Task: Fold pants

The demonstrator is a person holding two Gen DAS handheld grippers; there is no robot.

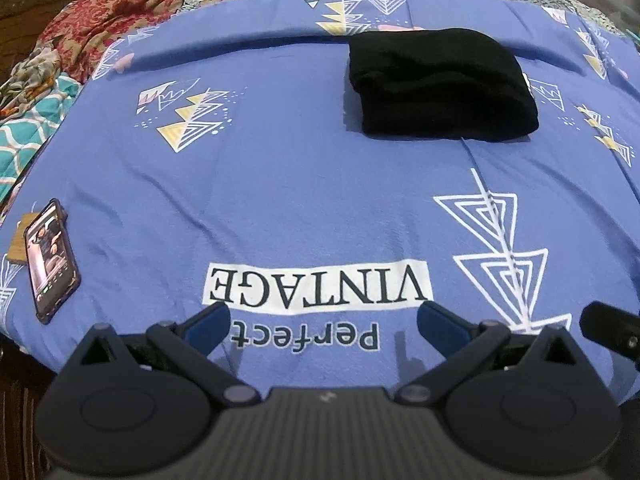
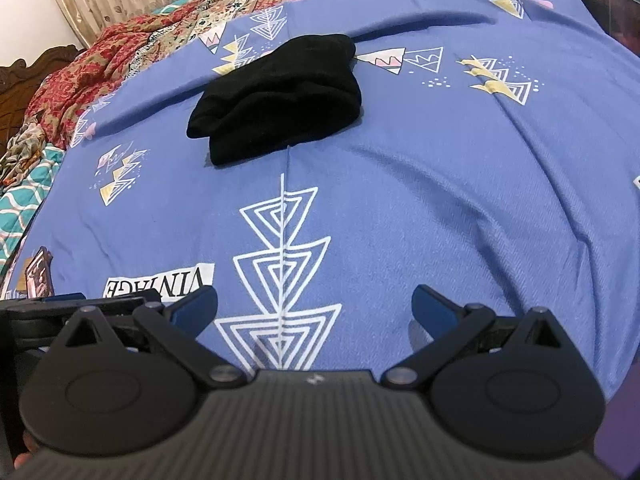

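Well ahead of both spread fingers (image 1: pixel 438 322), folded black pants (image 1: pixel 440 84), seemingly flat on bedsheet (image 1: pixel 280 184)

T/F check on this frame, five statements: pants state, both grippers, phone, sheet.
1. The black pants lie in a folded bundle on the blue sheet. True.
2. The left gripper is clamped on the pants. False: it is open, empty, apart from them.
3. The right gripper is open. True.
4. A phone sits on top of the pants. False: it lies at the sheet's left edge.
5. The sheet is plain. False: it has triangle prints and text.
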